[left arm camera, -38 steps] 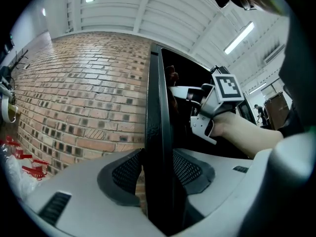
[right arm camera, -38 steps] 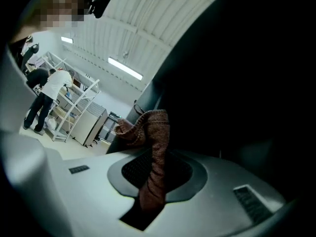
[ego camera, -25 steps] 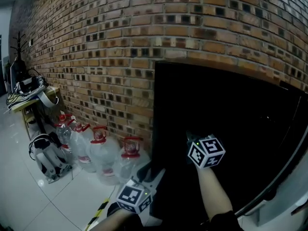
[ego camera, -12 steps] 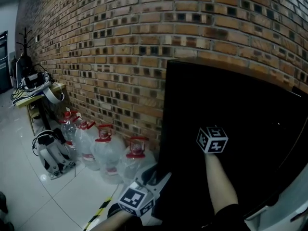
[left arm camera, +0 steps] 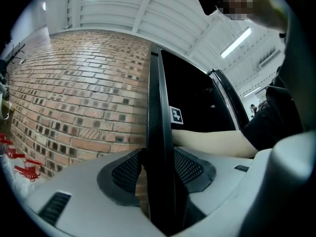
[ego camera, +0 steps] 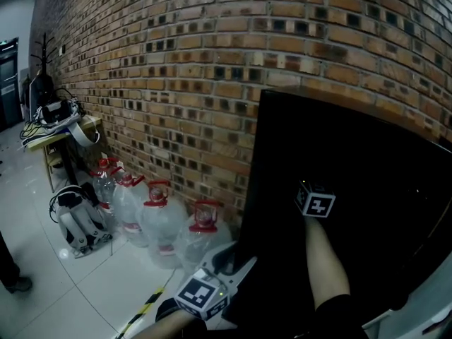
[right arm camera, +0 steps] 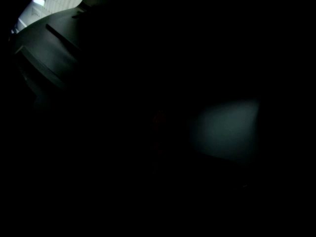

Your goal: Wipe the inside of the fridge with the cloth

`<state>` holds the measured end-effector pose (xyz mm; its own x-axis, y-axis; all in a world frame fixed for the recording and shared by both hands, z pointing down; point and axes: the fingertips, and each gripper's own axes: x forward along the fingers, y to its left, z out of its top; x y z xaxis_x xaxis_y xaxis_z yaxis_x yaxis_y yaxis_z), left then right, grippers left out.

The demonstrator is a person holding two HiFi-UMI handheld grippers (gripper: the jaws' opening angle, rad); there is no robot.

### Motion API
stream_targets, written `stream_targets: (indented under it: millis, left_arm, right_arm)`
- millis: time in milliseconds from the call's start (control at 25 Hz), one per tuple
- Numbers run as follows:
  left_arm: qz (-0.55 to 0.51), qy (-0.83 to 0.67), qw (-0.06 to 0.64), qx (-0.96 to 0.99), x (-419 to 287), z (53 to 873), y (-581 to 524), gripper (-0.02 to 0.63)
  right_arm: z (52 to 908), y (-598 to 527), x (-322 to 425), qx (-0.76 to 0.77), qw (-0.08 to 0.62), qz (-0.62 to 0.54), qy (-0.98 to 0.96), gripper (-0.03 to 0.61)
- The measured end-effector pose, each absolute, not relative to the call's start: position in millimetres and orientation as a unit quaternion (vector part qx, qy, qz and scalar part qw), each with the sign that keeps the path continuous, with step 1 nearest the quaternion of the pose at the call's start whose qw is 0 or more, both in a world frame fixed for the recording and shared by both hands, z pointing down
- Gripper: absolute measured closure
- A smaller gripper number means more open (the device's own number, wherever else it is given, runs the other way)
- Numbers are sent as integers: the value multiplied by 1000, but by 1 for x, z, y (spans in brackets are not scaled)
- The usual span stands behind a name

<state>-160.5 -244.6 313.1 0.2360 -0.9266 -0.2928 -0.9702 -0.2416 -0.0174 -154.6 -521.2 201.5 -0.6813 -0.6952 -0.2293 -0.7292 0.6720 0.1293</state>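
- At the far left, the bench [ego camera: 51,138] and the water jugs [ego camera: 161,226] along the brick wall [ego camera: 183,76] stood well apart from the job. Nothing there called for your attention.
- Your left gripper [ego camera: 227,261] sat low at the fridge's left side. Its jaws were clamped on a thin black panel [left arm camera: 159,107], with brick on one side of it and your right forearm [ego camera: 326,267] on the other. Whether that panel was the door or a side wall could not be told. It read as a steadying hold, not a wiping one.
- The fridge [ego camera: 367,154] stood against the wall at the right, its inside black in every view.
- Your right gripper [ego camera: 313,200] was in that dark space with only its marker cube showing. Its own view was almost wholly black, so whether it was clenched or released could not be told. The cloth could not be seen anywhere.
- By my reading, the wiping step was in hand or about to start.
- The next move called for pressing the cloth flat against an inner wall or shelf and sweeping across it. You were working blind in there, so slow strokes and a firm left hold would have served best.
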Motion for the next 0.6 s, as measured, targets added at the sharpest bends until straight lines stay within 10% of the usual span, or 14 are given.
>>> stream_targets:
  millis: [600]
  left_arm:
    - [127, 610, 92, -777, -163, 318, -247, 411]
  right_arm:
    - [212, -496, -111, -373, 103, 96, 917, 505]
